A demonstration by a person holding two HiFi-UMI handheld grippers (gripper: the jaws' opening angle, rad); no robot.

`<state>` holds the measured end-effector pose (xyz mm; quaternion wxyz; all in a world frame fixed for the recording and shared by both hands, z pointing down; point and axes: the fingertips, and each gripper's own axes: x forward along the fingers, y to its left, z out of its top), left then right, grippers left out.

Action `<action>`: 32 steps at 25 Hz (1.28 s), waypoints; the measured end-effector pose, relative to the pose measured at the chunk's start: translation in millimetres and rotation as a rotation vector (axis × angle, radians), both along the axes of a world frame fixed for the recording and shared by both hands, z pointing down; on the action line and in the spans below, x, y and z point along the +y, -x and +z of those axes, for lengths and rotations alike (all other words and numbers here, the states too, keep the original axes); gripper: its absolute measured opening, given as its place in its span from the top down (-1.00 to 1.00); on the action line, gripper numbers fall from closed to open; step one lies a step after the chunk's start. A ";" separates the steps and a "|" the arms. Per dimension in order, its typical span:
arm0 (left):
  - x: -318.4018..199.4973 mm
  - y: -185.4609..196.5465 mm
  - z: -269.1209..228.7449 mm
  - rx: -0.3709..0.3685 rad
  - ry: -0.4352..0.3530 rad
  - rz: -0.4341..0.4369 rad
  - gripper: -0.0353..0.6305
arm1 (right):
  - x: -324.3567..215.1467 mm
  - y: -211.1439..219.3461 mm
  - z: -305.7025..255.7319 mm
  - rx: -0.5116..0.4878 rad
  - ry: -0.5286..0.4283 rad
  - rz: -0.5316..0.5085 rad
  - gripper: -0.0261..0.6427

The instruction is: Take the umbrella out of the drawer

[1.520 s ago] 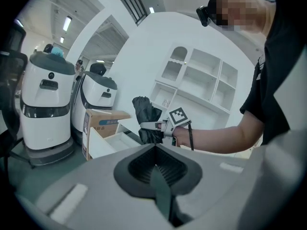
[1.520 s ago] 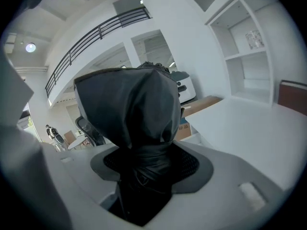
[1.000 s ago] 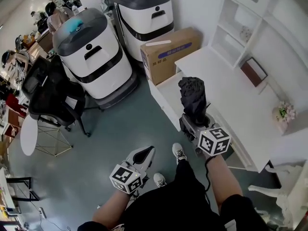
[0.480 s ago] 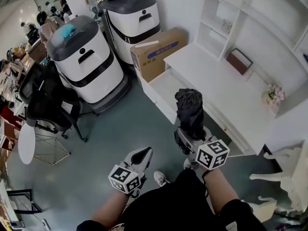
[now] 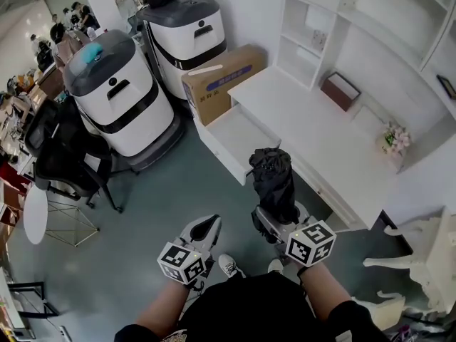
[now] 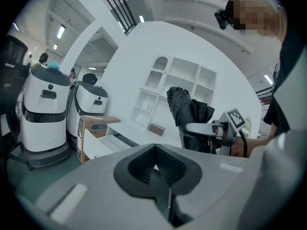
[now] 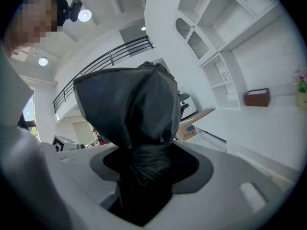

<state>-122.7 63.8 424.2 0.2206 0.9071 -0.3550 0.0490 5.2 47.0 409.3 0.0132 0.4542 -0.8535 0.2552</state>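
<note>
A folded black umbrella [image 5: 272,182] stands upright in my right gripper [image 5: 276,216], whose jaws are shut on its lower part; the dark bundle [image 7: 129,114] fills the right gripper view. It hangs over the floor, in front of the white desk [image 5: 320,127]. The desk's white drawer [image 5: 229,138] is pulled open and looks empty. My left gripper [image 5: 201,232] is lower left, over the floor, shut with nothing between its jaws. The left gripper view also shows the umbrella [image 6: 189,116] held by the right gripper.
Two white and grey bin-shaped machines [image 5: 117,91] and a cardboard box [image 5: 221,80] stand beyond the drawer. A black office chair [image 5: 60,155] is at the left. White shelves [image 5: 335,27] rise behind the desk, with a small flower pot [image 5: 393,140] on it.
The right gripper with the umbrella has drawn back from the drawer toward me and to the left. The left gripper has stayed about where it was.
</note>
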 end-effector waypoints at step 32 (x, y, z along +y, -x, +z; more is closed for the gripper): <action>95.2 -149.9 15.1 -0.005 0.009 -0.114 0.89 | 108.6 -115.3 22.6 -0.016 0.038 -0.208 0.07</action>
